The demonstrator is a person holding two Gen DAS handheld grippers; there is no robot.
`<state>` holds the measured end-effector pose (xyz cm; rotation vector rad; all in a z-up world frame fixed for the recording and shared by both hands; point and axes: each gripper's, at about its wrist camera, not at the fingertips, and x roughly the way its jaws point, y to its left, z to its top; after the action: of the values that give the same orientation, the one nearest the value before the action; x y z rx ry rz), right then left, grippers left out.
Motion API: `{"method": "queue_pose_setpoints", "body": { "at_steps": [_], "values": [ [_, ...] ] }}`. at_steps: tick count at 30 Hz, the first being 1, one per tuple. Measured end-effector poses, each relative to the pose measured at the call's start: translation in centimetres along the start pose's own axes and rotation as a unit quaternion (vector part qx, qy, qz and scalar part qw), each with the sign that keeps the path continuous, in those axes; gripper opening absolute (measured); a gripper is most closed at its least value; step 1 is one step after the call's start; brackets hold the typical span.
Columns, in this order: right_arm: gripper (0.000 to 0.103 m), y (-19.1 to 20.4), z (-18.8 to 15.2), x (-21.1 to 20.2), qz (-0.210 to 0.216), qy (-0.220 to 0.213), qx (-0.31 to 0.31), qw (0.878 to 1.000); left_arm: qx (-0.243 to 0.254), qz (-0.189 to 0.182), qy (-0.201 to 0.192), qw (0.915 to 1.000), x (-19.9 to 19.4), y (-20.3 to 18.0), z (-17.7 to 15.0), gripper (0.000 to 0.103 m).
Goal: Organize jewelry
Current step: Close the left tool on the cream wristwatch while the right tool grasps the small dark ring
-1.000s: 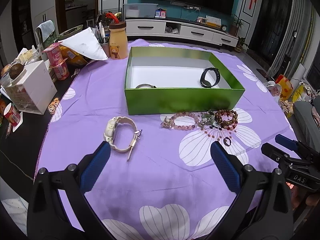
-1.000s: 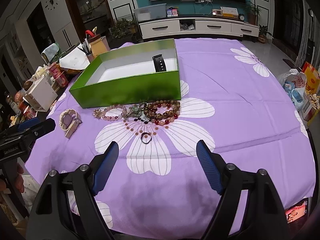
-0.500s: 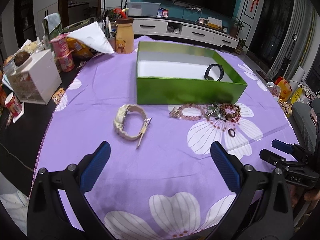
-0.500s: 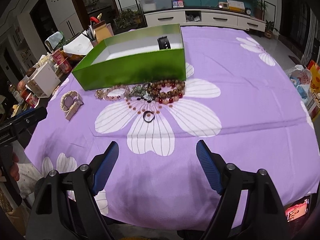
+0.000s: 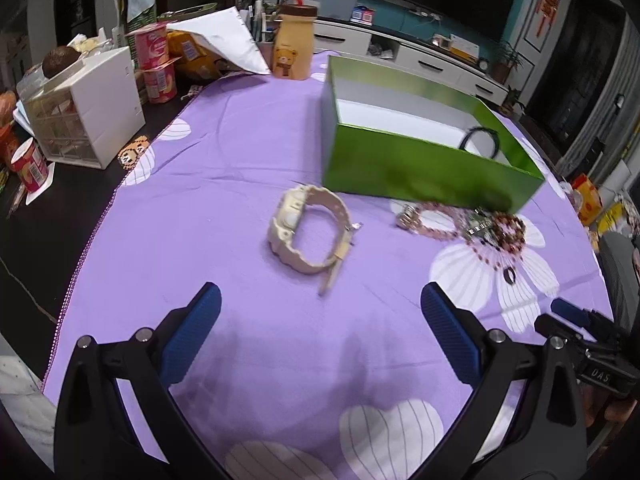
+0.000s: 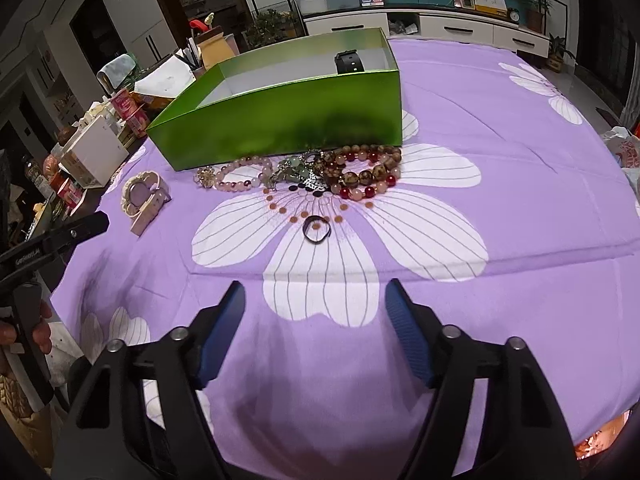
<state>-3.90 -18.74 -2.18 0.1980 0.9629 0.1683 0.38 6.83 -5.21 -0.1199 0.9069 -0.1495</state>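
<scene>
The cream plastic wristwatch (image 5: pixel 310 236) is lined up just ahead of the wide-open, empty left gripper (image 5: pixel 320 316), the right gripper (image 6: pixel 316 308) has just been narrowed over nothing near the small dark ring (image 6: pixel 316 229), and both are probably meant for the shiny green cardboard box (image 5: pixel 416 172).

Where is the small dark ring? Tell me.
In the right wrist view, the small dark ring lies centre frame on the tablecloth's white flower, just nearer the camera than the bead bracelets.
</scene>
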Motion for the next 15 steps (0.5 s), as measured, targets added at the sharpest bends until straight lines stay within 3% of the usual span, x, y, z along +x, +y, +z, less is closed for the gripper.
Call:
{"method": "queue_pose_setpoints", "body": {
  "at_steps": [10, 15],
  "values": [
    [0.049, 0.4, 1.5, 2.8, -0.005, -0.001, -0.007, 1.0, -0.022, 0.021, -0.003, 0.9995, 2.6, 2.2, 2.7, 0.1],
    [0.039, 0.4, 2.4, 3.7, -0.014, -0.011, -0.013, 1.0, -0.016, 0.024, 0.003, 0.9996, 3.9, 2.5, 3.5, 0.092]
  ]
}}
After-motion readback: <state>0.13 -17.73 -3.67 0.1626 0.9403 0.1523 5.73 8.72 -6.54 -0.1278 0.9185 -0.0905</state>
